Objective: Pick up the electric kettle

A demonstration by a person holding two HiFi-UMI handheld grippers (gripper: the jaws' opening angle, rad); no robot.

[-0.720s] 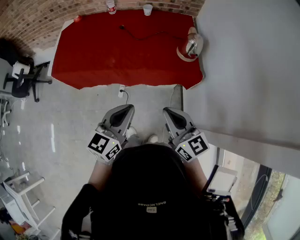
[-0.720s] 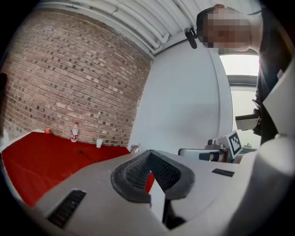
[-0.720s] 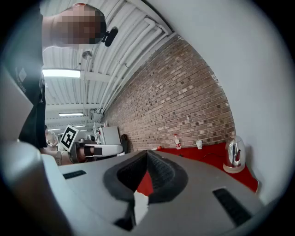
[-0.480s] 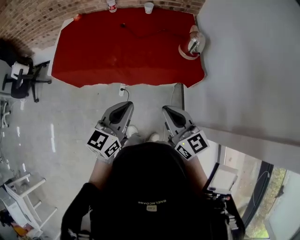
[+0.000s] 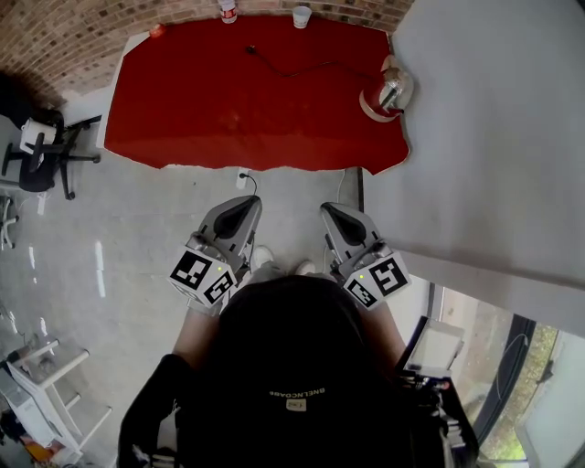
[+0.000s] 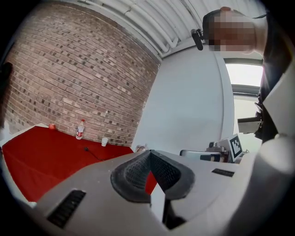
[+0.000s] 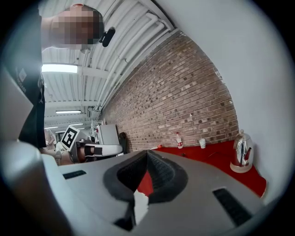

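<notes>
The electric kettle (image 5: 395, 91) is shiny metal with a red spout trim and stands on its round white base at the far right corner of the red-covered table (image 5: 228, 119). It also shows in the right gripper view (image 7: 242, 150), upright and far off. My left gripper (image 5: 243, 205) and right gripper (image 5: 333, 210) are held close to the body, side by side, well short of the table's near edge. Both point toward the table. The left gripper's (image 6: 148, 152) dark ribbed pads meet with nothing between them. So do those of the right gripper (image 7: 146, 152).
A black cable (image 5: 283, 66) lies across the back of the table. A bottle (image 5: 228, 11), a white cup (image 5: 302, 16) and a small red thing (image 5: 157, 30) stand along the brick wall. A grey wall (image 5: 494, 137) borders the table's right side. An office chair (image 5: 41, 164) stands at the left.
The table and kettle have slid slightly down and right in the head view, as the person draws a little closer. Both grippers stay shut beside the body.
</notes>
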